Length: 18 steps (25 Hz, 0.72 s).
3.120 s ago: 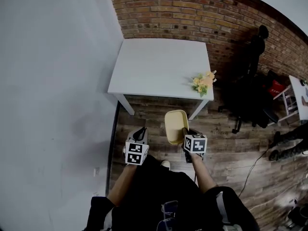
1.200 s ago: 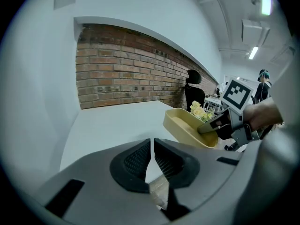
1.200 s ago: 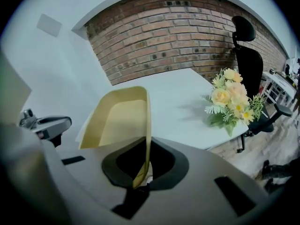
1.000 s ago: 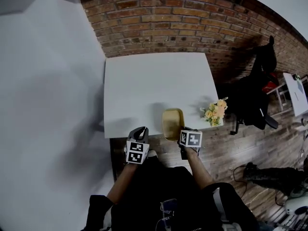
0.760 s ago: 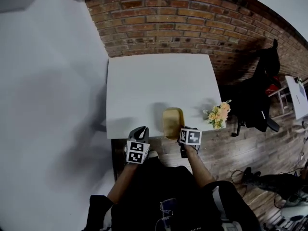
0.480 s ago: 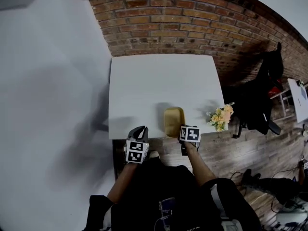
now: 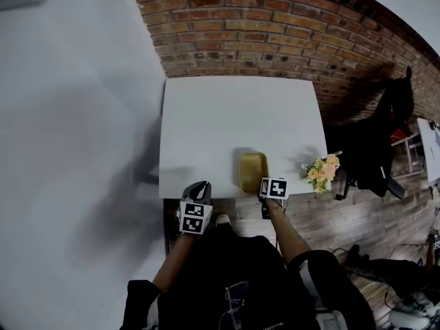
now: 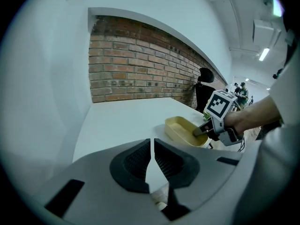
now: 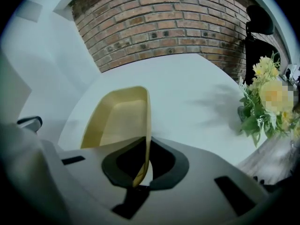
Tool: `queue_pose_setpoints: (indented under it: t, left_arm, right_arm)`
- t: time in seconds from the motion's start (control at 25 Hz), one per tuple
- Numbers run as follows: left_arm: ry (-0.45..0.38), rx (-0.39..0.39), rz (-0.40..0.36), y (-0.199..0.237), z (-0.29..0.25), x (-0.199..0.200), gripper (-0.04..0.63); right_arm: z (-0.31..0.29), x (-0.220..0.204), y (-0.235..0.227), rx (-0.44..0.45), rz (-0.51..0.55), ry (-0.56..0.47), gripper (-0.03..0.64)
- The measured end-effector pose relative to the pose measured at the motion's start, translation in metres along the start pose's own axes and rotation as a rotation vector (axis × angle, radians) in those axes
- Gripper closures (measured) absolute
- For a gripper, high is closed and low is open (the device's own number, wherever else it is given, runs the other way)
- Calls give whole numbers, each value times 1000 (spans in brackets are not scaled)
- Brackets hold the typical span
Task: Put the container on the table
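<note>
Brick wall (image 7: 275,26), wood floor (image 7: 326,218) — black chair (image 7: 372,153)

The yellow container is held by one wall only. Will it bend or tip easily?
Probably light and fairly stiff: the right gripper pinches one thin wall of the container, which shows no sag. It looks empty, so it should not tip much. Pushed on the table, it would likely slide, not roll.

Loft-style office I'd say: brick wall (image 8: 131,64) beyond the fingers (image 8: 133,165), white table (image 8: 122,121), office chair (image 8: 204,86), wood floor (image 7: 330,218).
</note>
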<state>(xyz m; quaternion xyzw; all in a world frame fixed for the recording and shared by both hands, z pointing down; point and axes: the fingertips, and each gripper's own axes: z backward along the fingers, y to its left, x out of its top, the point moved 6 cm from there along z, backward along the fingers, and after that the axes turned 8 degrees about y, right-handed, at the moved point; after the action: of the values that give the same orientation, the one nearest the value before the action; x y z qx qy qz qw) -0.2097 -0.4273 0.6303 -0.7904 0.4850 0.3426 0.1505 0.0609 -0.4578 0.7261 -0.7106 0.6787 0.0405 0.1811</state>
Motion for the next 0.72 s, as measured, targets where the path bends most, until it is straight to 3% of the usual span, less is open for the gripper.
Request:
queue_pose_setpoints:
  t: [0.72]
  left_arm:
    - [28, 3, 26, 3, -6, -7, 561]
  right_arm:
    - [-13, -5, -1, 11, 3, 18, 589]
